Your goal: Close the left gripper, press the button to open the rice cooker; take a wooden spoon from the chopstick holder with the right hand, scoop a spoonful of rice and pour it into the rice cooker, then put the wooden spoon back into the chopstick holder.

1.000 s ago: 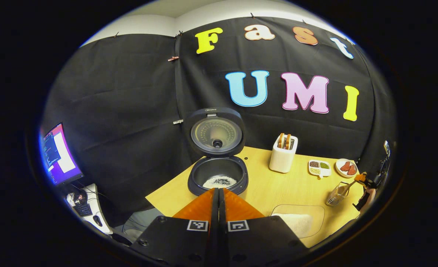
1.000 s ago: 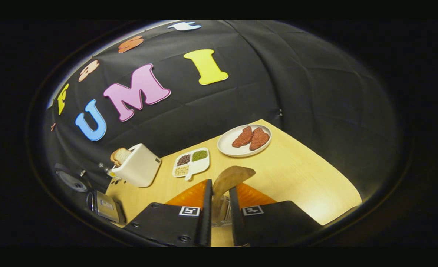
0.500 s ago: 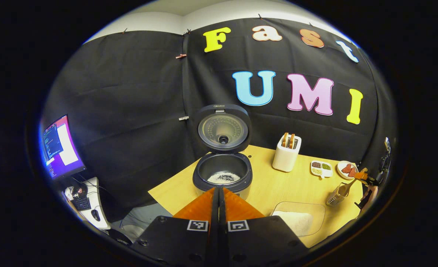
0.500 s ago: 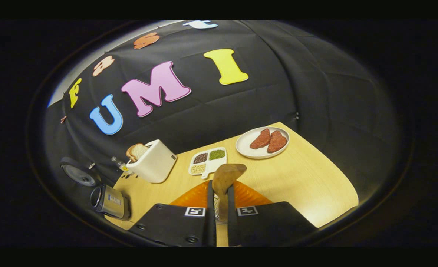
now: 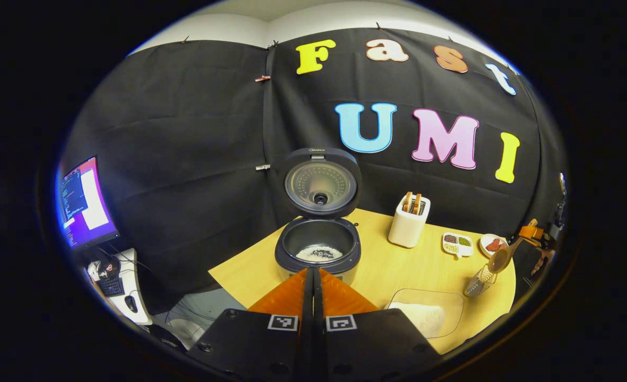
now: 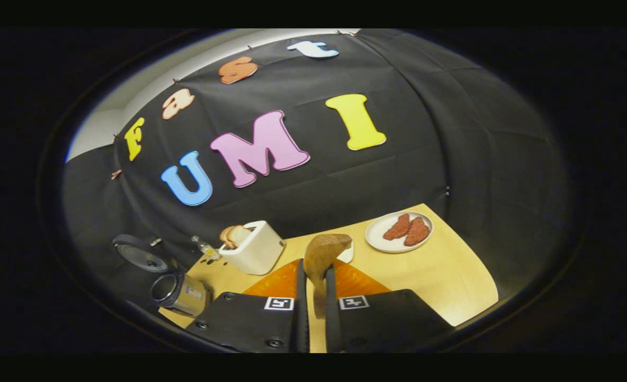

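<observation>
The cooker [image 5: 318, 244] is standing open ahead of my pressed-together left fingers [image 5: 313, 281]. My right fingers [image 6: 313, 286] are pinching the spoon [image 6: 324, 252], lifted above the holder [image 5: 478, 281]; scooping, pouring and returning remain.

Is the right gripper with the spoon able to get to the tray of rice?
Probably yes. The right gripper is shut on the wooden spoon, lifted above the chopstick holder. The rice tray sits open just beside the holder, with nothing between them.
</observation>
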A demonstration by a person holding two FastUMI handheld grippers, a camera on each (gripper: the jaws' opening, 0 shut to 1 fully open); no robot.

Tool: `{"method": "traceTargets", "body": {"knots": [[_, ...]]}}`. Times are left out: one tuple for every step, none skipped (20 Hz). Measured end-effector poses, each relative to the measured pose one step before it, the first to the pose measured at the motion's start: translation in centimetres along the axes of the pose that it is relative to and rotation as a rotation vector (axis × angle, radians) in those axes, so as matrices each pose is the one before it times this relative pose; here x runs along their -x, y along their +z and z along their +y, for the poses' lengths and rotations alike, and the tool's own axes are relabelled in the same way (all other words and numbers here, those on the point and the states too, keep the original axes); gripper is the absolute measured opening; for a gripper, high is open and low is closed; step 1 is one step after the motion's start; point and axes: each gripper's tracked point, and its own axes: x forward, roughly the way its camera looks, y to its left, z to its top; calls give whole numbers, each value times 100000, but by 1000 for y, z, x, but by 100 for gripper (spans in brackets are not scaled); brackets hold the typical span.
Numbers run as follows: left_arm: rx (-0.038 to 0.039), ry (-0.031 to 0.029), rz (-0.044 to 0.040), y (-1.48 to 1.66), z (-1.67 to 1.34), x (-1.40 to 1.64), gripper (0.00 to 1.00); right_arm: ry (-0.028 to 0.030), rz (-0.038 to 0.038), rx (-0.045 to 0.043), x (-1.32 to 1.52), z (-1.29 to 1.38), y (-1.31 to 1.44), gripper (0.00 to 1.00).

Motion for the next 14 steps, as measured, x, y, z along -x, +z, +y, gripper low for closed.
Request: {"method": "traceTargets", "body": {"knots": [[466, -252, -55, -39, -2, -104, 5, 2668, 2277, -871, 546, 1321, -513, 16], [271, -209, -78, -113, 17, -96, 5, 3495, 1336, -231, 582, 1676, -284, 21], [418, -124, -107, -34, 83, -72, 5, 3309, 1664, -128, 518, 1608, -350, 20], [671, -369, -83, -119, 142, 94, 5, 4456, 1625, -404, 395, 1879, -522, 19], [467, -249, 26, -73, 101, -19, 5, 4904, 2059, 26, 308, 2048, -623, 17], [496, -229, 49, -84, 186, 74, 5, 4390, 2242, -221, 229, 1947, -806, 16], [472, -148, 22, -182, 230, 5, 5, 2991, 1816, 214, 116, 1486, -797, 16], [402, 20, -97, -103, 251, 15, 5, 1950, 1707, 418, -158, 1066, -785, 21], [374, -327, -21, 11, 205, 45, 5, 1203, 1479, 79, -196, 824, -789, 20], [144, -169, -220, 3, 299, 92, 5, 845, 1968, 435, -232, 822, -950, 16], [69, -81, -79, 25, 351, 101, 5, 775, 2037, -140, -256, 679, -907, 12], [230, -53, -56, -28, 345, 48, 5, 319, 1494, 575, -206, 570, -806, 12], [473, -344, -37, 20, 263, 49, 2, -219, 1613, 1159, -242, 354, -835, 12], [633, -283, 57, -70, 274, -43, 5, -673, 1834, 1297, -121, 231, -1019, 12]]}}
